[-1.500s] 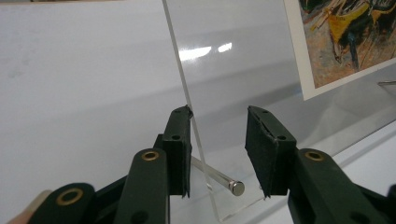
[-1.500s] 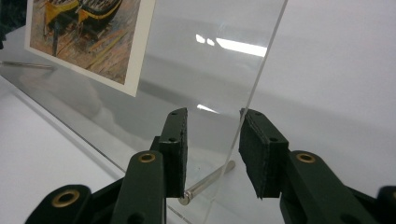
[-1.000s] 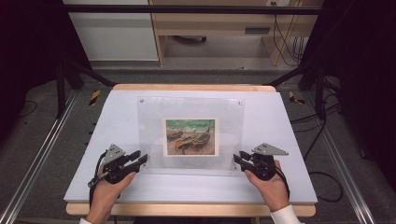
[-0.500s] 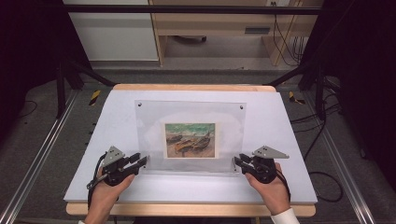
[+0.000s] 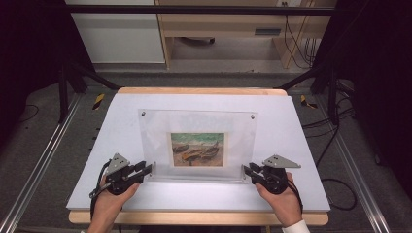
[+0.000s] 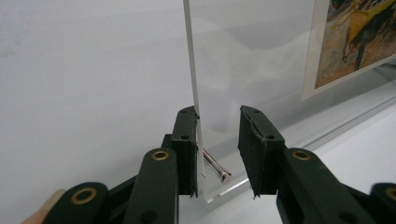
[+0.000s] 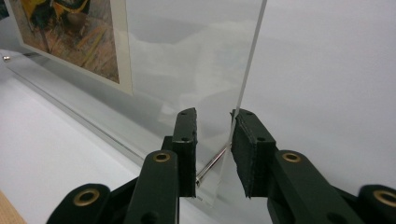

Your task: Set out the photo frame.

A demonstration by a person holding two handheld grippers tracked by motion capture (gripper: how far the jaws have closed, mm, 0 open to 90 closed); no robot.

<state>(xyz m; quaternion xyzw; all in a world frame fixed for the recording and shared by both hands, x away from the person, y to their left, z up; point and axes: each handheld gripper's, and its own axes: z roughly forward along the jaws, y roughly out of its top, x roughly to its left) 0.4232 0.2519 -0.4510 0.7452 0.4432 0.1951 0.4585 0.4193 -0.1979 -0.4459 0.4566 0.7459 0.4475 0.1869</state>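
Both sets of jaws have just been closing while the hands stayed almost where they were a second ago, and the frame [image 5: 198, 145] has not shifted on the table [image 5: 291, 126]. It stands upright near the table's front edge, a clear acrylic sheet with a small print [image 5: 197, 149] of beached boats at its middle. The left gripper [image 5: 145, 168] sits at the frame's lower left corner and the right gripper [image 5: 248, 171] at its lower right, each with a corner of the sheet between its jaws. In the left gripper view, one pad lies against the sheet's outer face while the other stands off, past the metal standoff pin [image 6: 214, 164]; the grip is not yet a pinch. The right gripper view shows much the same: one pad at the sheet's edge, the other clear, with the pin [image 7: 212, 164] between them. Neither tool is pressed together on the frame yet, though both are narrowing on it. Taking the two low corners at once looks meant to keep the sheet from tipping or twisting when lifted, and to keep the pads off the print.
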